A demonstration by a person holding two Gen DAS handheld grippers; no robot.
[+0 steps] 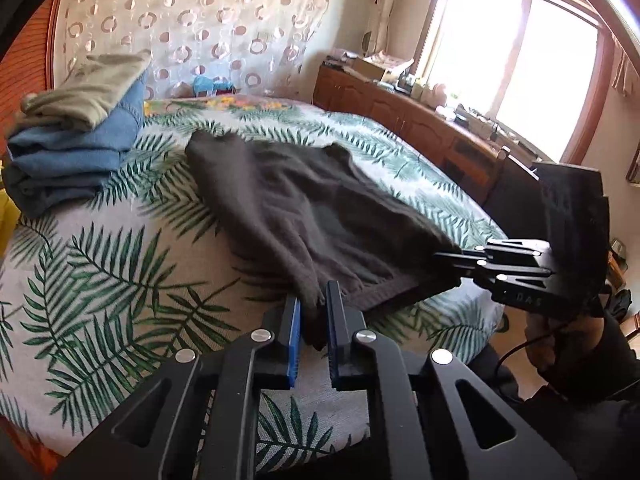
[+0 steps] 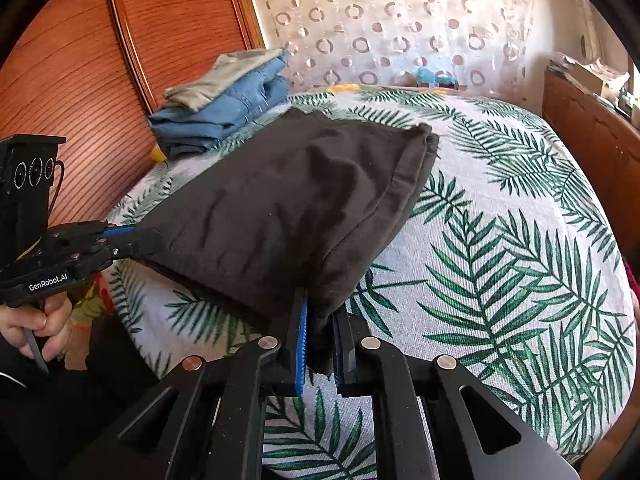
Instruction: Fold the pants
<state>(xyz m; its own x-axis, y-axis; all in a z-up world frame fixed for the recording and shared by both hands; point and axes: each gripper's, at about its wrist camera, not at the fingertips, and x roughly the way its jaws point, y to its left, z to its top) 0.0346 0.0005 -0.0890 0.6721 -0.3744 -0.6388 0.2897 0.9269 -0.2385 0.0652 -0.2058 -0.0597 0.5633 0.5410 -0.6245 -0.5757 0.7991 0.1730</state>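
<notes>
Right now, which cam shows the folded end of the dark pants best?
Right wrist: the dark pants show their layered far fold sharply, near the right tool. Left wrist shows that end blurred, behind the left tool.

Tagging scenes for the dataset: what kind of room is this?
Most likely a home bedroom: a bed under a white palm-leaf-print cover, a curved reddish wooden headboard, and a low wooden cabinet below a sunlit window.
</notes>
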